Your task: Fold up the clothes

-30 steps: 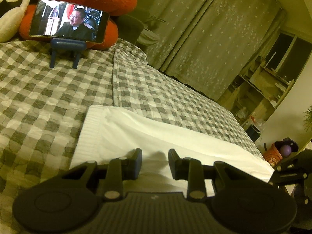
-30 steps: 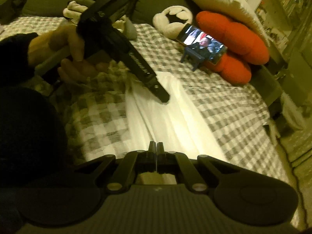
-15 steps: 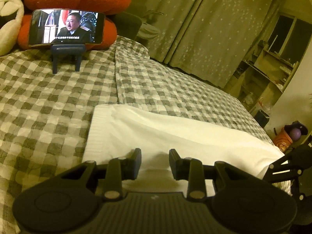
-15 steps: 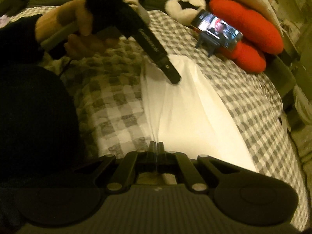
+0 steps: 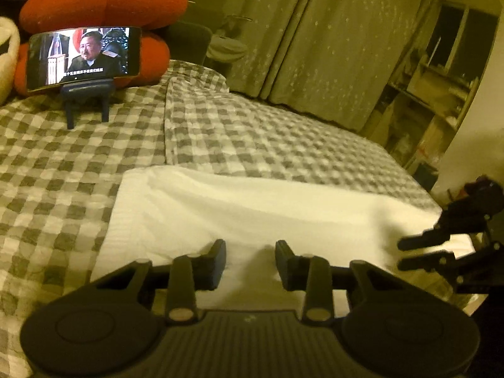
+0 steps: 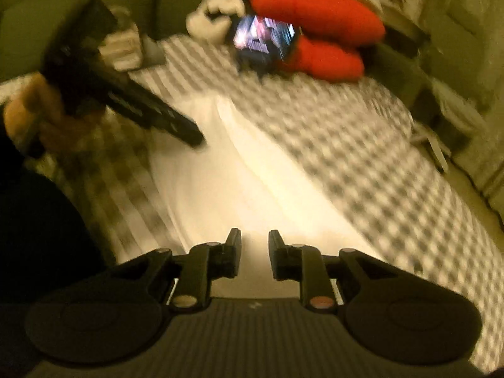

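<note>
A white garment [image 5: 239,217] lies folded in a long strip on the checkered bed cover [image 5: 63,170], in front of a phone [image 5: 83,56] on a small stand. The left tongs [image 5: 250,260] are open and hold nothing, low over its near edge. The right tongs [image 6: 254,249] are also open and empty, above the other end of the garment, though this view is blurred.

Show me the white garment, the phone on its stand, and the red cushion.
white garment [image 5: 252,208]: left wrist view, middle of fabric.
phone [image 5: 82,58]: left wrist view, screen centre.
red cushion [image 5: 104,0]: left wrist view, upper lobe.
</note>
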A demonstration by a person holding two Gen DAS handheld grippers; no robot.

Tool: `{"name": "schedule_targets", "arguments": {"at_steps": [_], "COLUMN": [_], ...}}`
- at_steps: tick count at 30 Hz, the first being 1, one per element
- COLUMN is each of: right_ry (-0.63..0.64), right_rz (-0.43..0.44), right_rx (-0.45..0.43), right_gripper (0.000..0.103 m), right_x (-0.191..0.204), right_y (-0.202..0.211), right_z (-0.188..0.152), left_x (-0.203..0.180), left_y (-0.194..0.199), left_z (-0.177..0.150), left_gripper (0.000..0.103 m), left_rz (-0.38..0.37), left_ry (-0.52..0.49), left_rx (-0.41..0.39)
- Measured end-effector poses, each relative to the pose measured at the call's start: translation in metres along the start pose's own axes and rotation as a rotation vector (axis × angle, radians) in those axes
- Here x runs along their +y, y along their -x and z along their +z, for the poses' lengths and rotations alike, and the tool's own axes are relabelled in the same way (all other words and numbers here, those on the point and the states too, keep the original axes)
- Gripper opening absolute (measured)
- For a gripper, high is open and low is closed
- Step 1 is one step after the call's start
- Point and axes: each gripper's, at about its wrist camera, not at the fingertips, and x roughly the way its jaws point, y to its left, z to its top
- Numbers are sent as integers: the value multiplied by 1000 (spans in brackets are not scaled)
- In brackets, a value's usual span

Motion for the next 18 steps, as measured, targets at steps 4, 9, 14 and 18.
{"name": "schedule_targets", "arguments": {"at_steps": [4, 9, 14, 18], "right_ry": [43, 10, -68, -236], "right_rz": [35, 50, 10, -65], "right_rx": [43, 26, -31, -8], "right_gripper": [22, 22, 22, 23], "right_x": [2, -12, -35, -63], "right_y": [-1, 15, 38, 42], "right_z": [-19, -30, -39, -44], "left_x": [-1, -20, -37, -51], "left_y": [2, 4, -4, -9], "left_z": [1, 2, 3, 25], "left_gripper": [26, 26, 26, 26], "left_rz": [60, 121, 166, 184], "left_ry": [27, -17, -30, -10], "left_rx": [1, -9, 14, 37]}}
